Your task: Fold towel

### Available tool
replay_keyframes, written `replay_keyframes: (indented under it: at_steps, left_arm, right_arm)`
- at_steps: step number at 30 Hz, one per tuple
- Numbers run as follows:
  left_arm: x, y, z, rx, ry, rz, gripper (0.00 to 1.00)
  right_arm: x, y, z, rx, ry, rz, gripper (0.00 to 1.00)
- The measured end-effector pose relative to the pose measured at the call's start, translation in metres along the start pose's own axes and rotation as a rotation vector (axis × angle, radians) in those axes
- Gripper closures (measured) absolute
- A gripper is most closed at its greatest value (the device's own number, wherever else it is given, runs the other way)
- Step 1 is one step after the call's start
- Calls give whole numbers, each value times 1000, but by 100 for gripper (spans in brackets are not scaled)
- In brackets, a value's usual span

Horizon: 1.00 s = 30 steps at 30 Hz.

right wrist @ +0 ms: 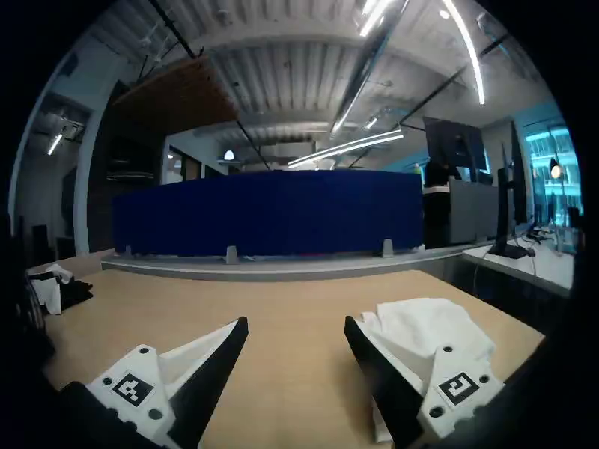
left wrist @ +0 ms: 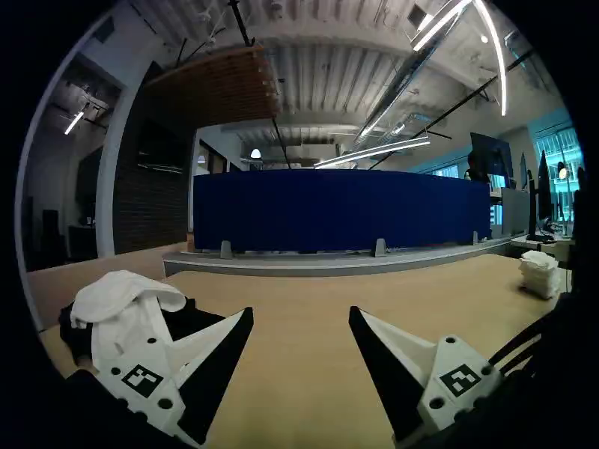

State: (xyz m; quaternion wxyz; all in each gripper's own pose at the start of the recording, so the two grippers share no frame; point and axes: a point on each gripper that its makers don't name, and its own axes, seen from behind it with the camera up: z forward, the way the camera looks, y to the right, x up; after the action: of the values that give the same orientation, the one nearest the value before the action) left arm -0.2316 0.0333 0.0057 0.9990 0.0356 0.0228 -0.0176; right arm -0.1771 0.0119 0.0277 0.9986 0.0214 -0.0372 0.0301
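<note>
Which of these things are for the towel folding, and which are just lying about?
For the job:
left gripper, right gripper, fingers apart
crumpled white towel
white towel pile
table

Just about:
blue partition
monitor
ceiling lights

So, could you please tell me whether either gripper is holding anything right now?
Nothing is held. The left gripper and the right gripper both stand open over the table; a crumpled towel and a folded towel lie beside them, outside the jaws.

No legible text or numbers.
</note>
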Motion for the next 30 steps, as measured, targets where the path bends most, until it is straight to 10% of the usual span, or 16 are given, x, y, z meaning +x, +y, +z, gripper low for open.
replay_keyframes:
  at_steps: [30]
  left_arm:
    - [1, 0, 0, 0, 0, 0, 5]
  right_arm:
    - [-15, -13, -2, -8, 27, -32, 0]
